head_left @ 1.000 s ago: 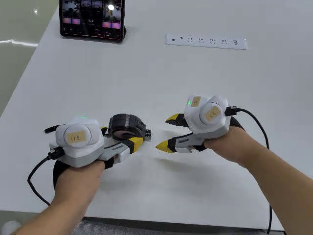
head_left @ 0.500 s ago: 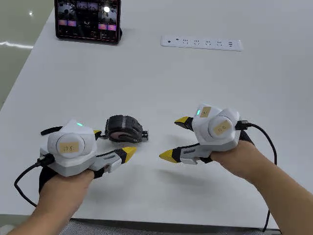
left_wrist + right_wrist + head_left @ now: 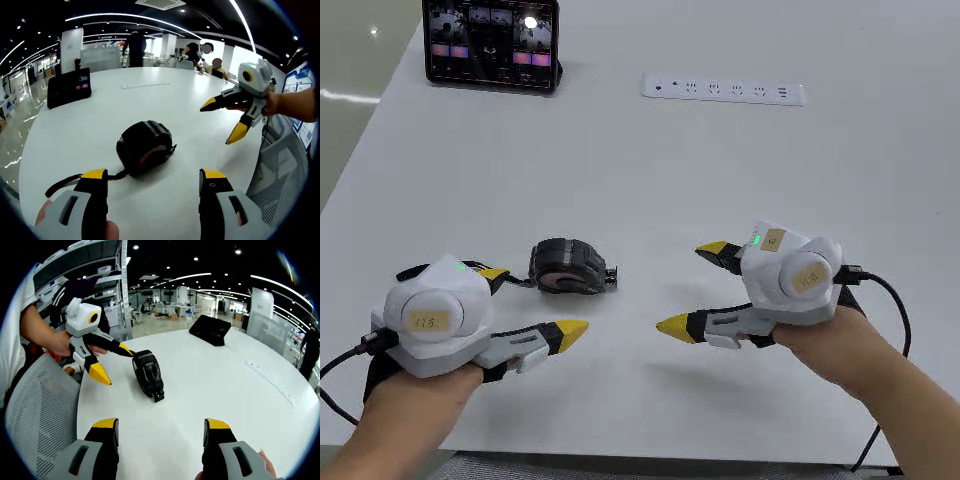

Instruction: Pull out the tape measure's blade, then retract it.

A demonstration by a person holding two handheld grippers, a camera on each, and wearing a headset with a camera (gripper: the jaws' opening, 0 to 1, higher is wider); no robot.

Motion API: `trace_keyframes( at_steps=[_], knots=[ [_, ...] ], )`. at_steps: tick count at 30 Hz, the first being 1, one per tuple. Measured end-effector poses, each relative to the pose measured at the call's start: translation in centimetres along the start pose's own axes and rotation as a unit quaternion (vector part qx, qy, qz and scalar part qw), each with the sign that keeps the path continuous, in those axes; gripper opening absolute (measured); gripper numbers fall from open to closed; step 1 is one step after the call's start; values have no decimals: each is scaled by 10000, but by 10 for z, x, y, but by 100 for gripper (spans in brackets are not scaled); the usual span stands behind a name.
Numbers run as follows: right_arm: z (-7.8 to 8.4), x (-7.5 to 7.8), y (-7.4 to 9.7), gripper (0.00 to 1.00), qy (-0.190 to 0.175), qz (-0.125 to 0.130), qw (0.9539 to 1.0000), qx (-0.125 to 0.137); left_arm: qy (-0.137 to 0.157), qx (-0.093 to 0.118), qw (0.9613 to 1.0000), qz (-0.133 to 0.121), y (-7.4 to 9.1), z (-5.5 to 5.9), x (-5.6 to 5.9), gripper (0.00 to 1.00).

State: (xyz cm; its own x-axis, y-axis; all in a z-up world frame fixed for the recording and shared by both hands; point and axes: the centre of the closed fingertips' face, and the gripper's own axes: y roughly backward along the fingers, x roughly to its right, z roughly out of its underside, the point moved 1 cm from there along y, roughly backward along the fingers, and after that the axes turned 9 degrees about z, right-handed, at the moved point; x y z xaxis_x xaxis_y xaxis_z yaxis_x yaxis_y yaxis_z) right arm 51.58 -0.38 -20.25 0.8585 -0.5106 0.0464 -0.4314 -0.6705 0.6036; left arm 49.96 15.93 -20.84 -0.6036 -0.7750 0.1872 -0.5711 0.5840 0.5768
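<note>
A black tape measure point(image 3: 568, 266) lies on the white table point(image 3: 620, 170), its blade drawn in and the hook end pointing right. A black strap trails from it toward my left gripper point(image 3: 531, 300), which stands open just left of and nearer than the case, touching nothing. In the left gripper view the tape measure point(image 3: 145, 146) sits just beyond my left gripper point(image 3: 154, 175). My right gripper point(image 3: 692, 287) is open and empty, a short way right of the hook. The right gripper view has the tape measure point(image 3: 148, 371) ahead of my right gripper point(image 3: 161, 423).
A dark tablet point(image 3: 490, 45) stands at the table's far left and a white power strip point(image 3: 722, 88) lies at the far middle. The table's near edge runs just under both hands. A grey mesh chair point(image 3: 40, 410) stands beside the table.
My left gripper has drawn back from around the tape measure, which now lies free on the table. My right gripper has moved right and nearer to me, away from the hook.
</note>
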Motion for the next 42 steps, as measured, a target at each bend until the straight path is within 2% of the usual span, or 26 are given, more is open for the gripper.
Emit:
trace_keyframes(
  at_steps=[7,22,27,33,42],
  knots=[
    [9,2,12,72,-167,147,9997,46,-104,-30,9999,20,7,3,0,77],
    [18,9,43,77,-441,340,9984,114,-391,-84,9989,249,16,3,4,85],
    [24,10,49,79,-514,322,9981,123,-386,-86,9986,356,19,5,6,88],
    [28,12,58,80,-650,303,9973,152,-397,-114,9984,388,25,9,3,89],
    [34,14,70,82,-656,385,9970,149,-384,-176,9976,542,34,15,7,91]
  ],
)
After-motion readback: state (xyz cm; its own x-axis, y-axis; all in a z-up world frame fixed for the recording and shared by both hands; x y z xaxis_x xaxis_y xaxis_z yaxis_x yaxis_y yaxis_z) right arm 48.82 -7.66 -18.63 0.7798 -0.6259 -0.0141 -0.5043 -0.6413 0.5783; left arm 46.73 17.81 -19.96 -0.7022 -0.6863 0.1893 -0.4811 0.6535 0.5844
